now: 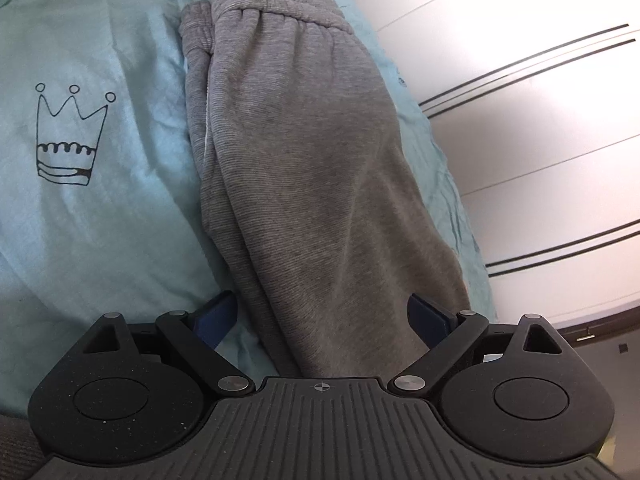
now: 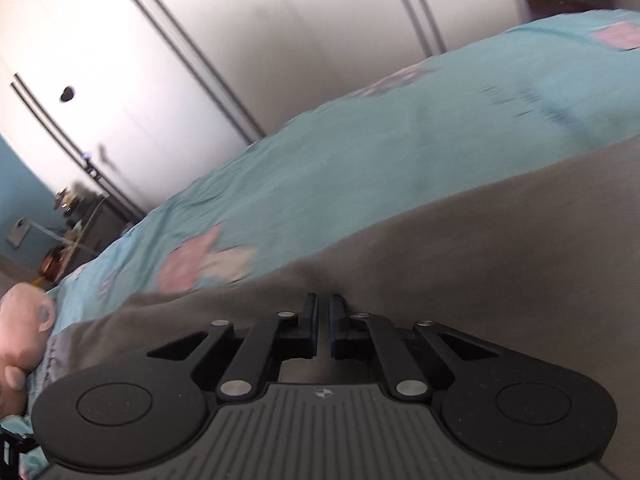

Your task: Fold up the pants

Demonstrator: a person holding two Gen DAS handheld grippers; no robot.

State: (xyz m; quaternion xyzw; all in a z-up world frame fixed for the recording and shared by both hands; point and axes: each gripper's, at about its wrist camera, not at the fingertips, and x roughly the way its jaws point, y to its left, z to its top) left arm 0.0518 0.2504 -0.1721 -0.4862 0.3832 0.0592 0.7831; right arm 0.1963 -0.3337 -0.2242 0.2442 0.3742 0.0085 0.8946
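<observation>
Grey sweatpants (image 1: 304, 168) lie folded lengthwise on a light blue bedsheet (image 1: 100, 220), with the elastic waistband at the far end. My left gripper (image 1: 322, 312) is open, its two blue-padded fingers spread on either side of the near end of the pants. In the right wrist view the pants (image 2: 480, 260) fill the lower half as a grey stretch of cloth. My right gripper (image 2: 323, 308) has its jaws nearly together and pinches an edge of the grey fabric. This view is blurred by motion.
White wardrobe doors with dark stripes (image 1: 520, 80) stand beside the bed's right edge. The sheet carries a black crown drawing (image 1: 68, 136) and pink prints (image 2: 200, 260). A hand (image 2: 24, 336) shows at the left edge. Clutter (image 2: 72, 232) stands on the floor beyond the bed.
</observation>
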